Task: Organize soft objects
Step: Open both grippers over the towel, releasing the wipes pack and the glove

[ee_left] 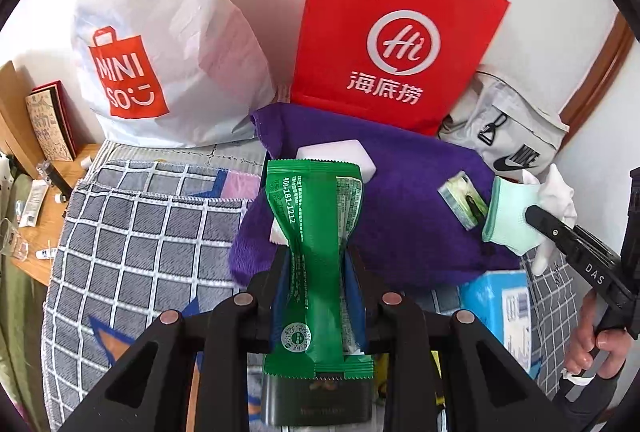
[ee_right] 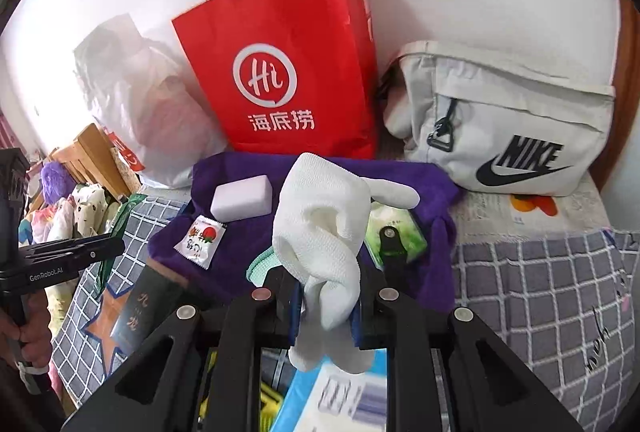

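Left gripper [ee_left: 318,264] pinches a green packet [ee_left: 316,232] at its waist, lifted clear of the purple cloth [ee_left: 400,212]. Right gripper [ee_right: 326,308] clamps a white glove [ee_right: 320,232], probably both bound for bags.

Rear, against wall: red paper bag [ee_left: 396,32], upright | left of it: white Miniso plastic bag [ee_left: 160,44] | right: grey Nike pouch [ee_right: 512,128] | underneath: grey checked bedcover [ee_left: 132,232] | far left: wooden side table [ee_left: 36,244]
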{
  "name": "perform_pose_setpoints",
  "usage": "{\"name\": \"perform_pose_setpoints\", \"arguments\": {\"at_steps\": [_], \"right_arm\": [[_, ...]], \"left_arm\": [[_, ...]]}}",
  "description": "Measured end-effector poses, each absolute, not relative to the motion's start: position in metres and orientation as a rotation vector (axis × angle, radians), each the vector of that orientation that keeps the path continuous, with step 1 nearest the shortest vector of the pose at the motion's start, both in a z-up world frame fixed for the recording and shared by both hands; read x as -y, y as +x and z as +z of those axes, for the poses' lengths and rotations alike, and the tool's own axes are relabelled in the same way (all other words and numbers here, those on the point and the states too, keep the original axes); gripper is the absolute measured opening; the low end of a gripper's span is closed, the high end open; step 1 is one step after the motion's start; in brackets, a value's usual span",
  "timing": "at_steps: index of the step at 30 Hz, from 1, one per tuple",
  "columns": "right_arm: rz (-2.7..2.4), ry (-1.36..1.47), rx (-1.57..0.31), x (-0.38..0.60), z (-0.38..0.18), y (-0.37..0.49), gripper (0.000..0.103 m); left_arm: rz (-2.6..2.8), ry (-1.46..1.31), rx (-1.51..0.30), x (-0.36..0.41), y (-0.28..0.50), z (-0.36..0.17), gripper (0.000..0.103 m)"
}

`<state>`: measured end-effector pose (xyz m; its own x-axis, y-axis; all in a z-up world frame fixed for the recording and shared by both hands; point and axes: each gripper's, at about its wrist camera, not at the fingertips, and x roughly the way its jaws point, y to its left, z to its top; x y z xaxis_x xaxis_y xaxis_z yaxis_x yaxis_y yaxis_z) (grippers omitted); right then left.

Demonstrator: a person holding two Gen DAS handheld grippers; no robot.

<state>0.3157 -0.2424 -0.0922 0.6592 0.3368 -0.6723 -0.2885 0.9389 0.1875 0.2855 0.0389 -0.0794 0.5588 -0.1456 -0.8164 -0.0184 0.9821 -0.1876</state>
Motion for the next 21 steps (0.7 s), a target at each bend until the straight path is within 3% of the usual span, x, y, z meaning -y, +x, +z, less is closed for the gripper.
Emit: {"name": "perform_pose_setpoints", "arguments": {"at_steps": [21], "right_arm": [[0.386, 0.045, -0.907, 0.240, -0.151, 0.378, 0.022]], "left_arm": [[-0.134, -0.252, -1.050, -0.012, 0.371, -0.129, 0.026]]}}
